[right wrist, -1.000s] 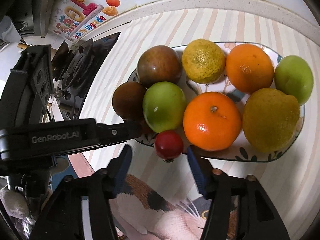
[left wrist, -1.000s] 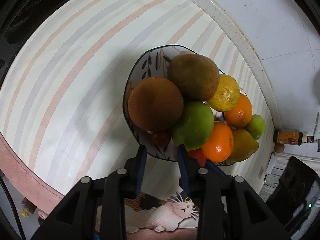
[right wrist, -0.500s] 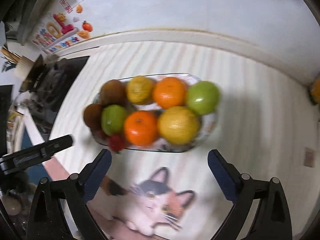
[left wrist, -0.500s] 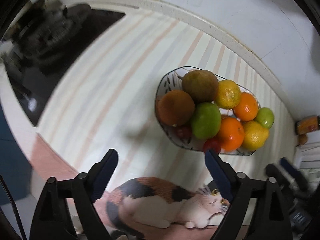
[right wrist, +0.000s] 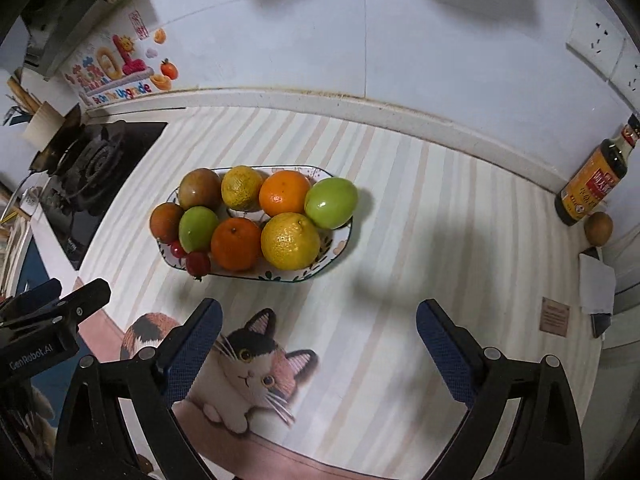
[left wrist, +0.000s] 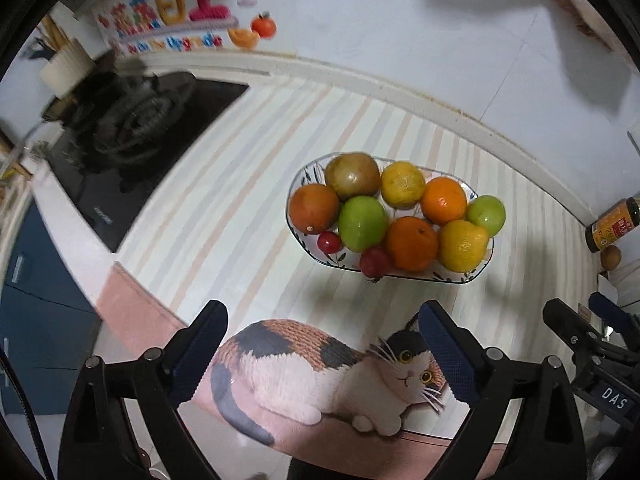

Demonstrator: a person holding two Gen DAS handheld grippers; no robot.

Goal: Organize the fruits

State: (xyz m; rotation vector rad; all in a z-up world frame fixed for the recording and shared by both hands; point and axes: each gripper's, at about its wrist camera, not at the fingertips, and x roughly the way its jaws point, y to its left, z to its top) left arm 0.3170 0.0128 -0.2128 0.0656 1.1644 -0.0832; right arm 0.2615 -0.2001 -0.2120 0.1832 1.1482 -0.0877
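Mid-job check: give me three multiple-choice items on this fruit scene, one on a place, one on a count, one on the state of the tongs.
1. Where do the two small red fruits sit?
A. The plate's stove-side end
B. Beside the bottle
C. On the cat print

2. How many green fruits are on the plate?
A. One
B. Two
C. Four

3. How are the left tongs and right tongs?
A. Both shut on fruit
B. One open, one shut
C. Both open, empty

Answers: 1 A, they lie at the rim nearest the stove. 2 B, one at each end. 3 C, jaws wide apart, above the mat.
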